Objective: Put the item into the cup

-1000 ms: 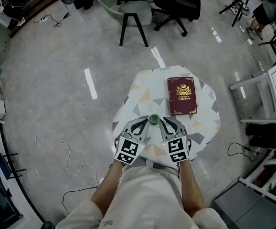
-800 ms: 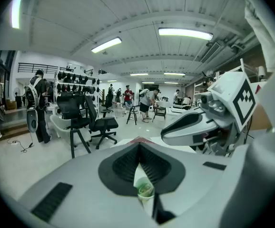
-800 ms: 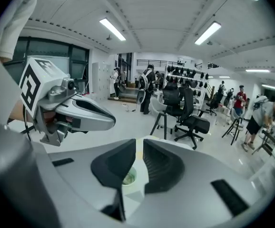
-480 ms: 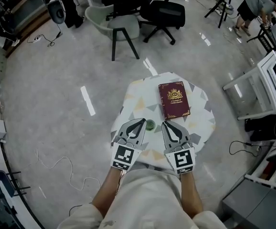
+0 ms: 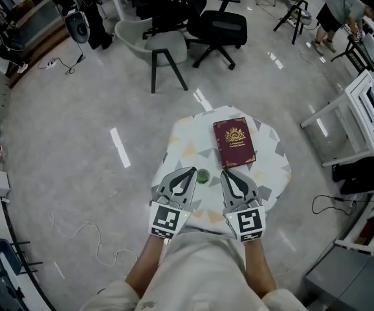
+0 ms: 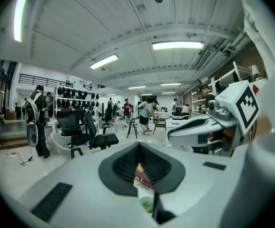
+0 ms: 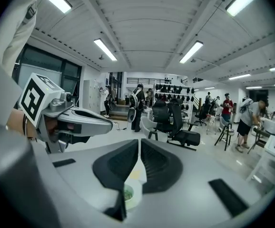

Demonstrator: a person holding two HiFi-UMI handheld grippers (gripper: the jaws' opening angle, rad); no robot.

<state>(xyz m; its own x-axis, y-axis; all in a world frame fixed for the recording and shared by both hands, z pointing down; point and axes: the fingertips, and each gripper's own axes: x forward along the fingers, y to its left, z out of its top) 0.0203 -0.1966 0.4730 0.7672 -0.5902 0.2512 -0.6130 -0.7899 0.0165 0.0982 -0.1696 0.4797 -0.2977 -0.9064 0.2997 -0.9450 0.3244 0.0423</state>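
Note:
A small green cup (image 5: 203, 176) stands near the front edge of a round table (image 5: 272, 149) covered with a triangle-patterned cloth. My left gripper (image 5: 193, 171) is shut, its tip just left of the cup. The right gripper (image 5: 225, 172) is also shut, its tip just right of the cup. Neither holds anything. In the left gripper view the left gripper (image 6: 140, 145) shows the cup (image 6: 146, 204) through a thin slit. In the right gripper view the right gripper (image 7: 140, 141) has the cup (image 7: 128, 194) low between its jaws. What lies in the cup I cannot tell.
A maroon book (image 5: 234, 142) with a gold crest lies on the table behind the cup. Chairs (image 5: 220, 27) stand beyond the table, white shelving (image 5: 362, 109) is at the right, and cables (image 5: 77, 235) run across the floor. People stand in the distance.
The head view has tilted and now takes in more of the room. Both grippers stay shut on either side of the cup, and the cup and book have not moved.

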